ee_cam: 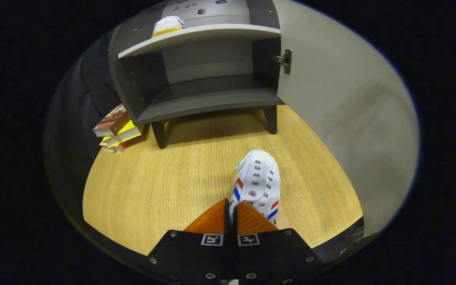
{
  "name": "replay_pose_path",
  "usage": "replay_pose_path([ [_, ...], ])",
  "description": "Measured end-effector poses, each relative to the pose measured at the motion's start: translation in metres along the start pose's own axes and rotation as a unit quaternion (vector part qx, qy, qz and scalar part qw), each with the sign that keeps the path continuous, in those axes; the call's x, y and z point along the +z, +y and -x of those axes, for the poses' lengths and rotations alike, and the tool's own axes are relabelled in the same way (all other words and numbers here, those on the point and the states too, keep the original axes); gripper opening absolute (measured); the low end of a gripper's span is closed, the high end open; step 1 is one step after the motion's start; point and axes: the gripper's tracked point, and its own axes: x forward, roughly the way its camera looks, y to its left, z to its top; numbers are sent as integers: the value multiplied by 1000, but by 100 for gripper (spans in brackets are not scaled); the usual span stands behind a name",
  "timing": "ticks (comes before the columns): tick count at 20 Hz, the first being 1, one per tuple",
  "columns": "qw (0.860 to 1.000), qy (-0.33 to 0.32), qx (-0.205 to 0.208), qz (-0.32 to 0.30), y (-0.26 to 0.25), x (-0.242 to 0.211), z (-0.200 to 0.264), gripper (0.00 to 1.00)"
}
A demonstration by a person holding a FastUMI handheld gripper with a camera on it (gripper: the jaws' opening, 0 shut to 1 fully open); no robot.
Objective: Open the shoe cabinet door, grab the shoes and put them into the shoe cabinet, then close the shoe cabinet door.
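Note:
A white sneaker [260, 180] with red and blue stripes and metal eyelets points its toe toward the cabinet. My gripper [230, 204] is shut on the rim of the sneaker at its heel end, with the fingers pressed almost together. Whether the sole touches the wooden floor [164, 186] I cannot tell. Beyond it the dark grey shoe cabinet [204, 99] stands on short legs. Its pale door [342, 111] is swung wide open to the right on a metal hinge [285, 60]. A second white shoe [168, 26] lies on the upper shelf. The lower shelf [212, 97] holds nothing.
A stack of books [116, 128] lies on the floor to the left of the cabinet's front leg. The open door forms a wall along the right of the sneaker. Bare wooden floor lies between the fingers and the cabinet.

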Motion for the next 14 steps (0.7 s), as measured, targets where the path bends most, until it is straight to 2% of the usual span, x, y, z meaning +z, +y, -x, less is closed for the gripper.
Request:
replay_pose_path([
  [4,998,-31,0,47,-5,34,44,0],
  [10,994,-86,8,69,-11,107,117,0],
  [14,990,-115,24,78,2,161,145,0],
])
